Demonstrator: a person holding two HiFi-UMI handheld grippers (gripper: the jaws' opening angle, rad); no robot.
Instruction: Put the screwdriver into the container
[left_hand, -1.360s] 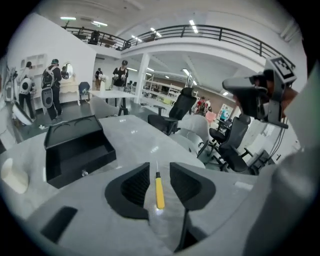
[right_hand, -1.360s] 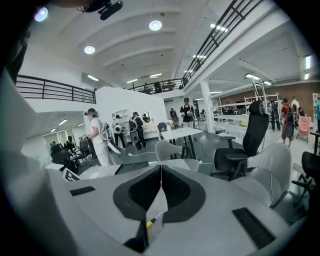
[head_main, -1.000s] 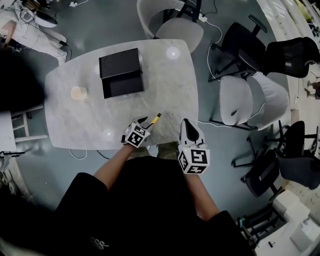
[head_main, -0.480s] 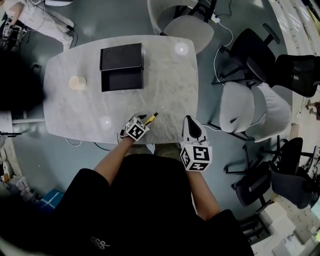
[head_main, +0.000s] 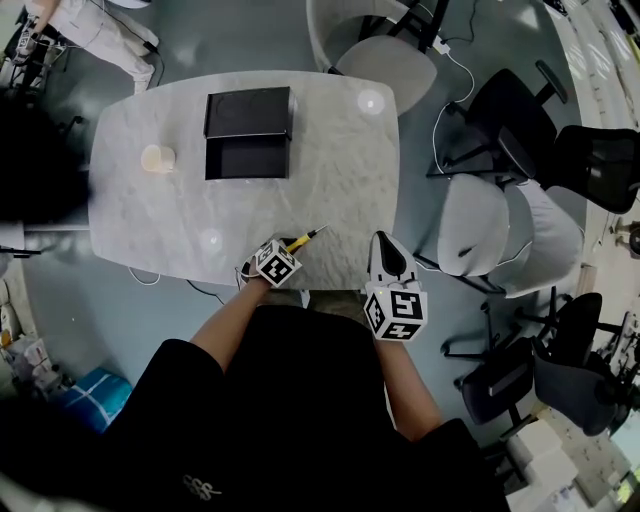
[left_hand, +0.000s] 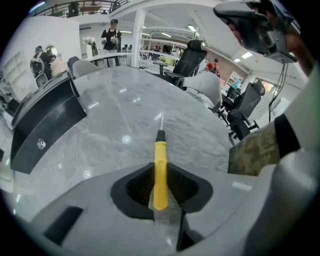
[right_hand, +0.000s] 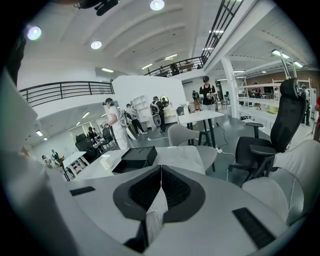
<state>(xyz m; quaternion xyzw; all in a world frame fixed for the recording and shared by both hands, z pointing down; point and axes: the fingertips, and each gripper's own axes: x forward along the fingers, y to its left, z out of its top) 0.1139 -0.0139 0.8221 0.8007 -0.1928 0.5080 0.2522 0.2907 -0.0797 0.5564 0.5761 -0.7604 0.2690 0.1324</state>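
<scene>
A screwdriver (head_main: 305, 238) with a yellow handle (left_hand: 160, 160) and a thin metal shaft lies near the front edge of the marble table (head_main: 330, 180). My left gripper (head_main: 290, 244) is at it, and its jaws are closing. The handle runs lengthwise between the black pads (left_hand: 142, 186), which touch it on both sides. The container is an open black box (head_main: 247, 160) with its lid (head_main: 248, 111) raised behind it, at the table's far side. It also shows in the left gripper view (left_hand: 45, 125) and the right gripper view (right_hand: 135, 157). My right gripper (head_main: 389, 252) hovers at the table's front right edge, shut and empty.
A pale cup (head_main: 157, 158) stands left of the box. A white chair (head_main: 385, 60) is at the table's far end, and white and black chairs (head_main: 500, 220) stand to its right. Other people stand far off in the room.
The head view has drifted a little. The left gripper has stayed at the screwdriver near the front edge, and the right gripper has barely moved.
</scene>
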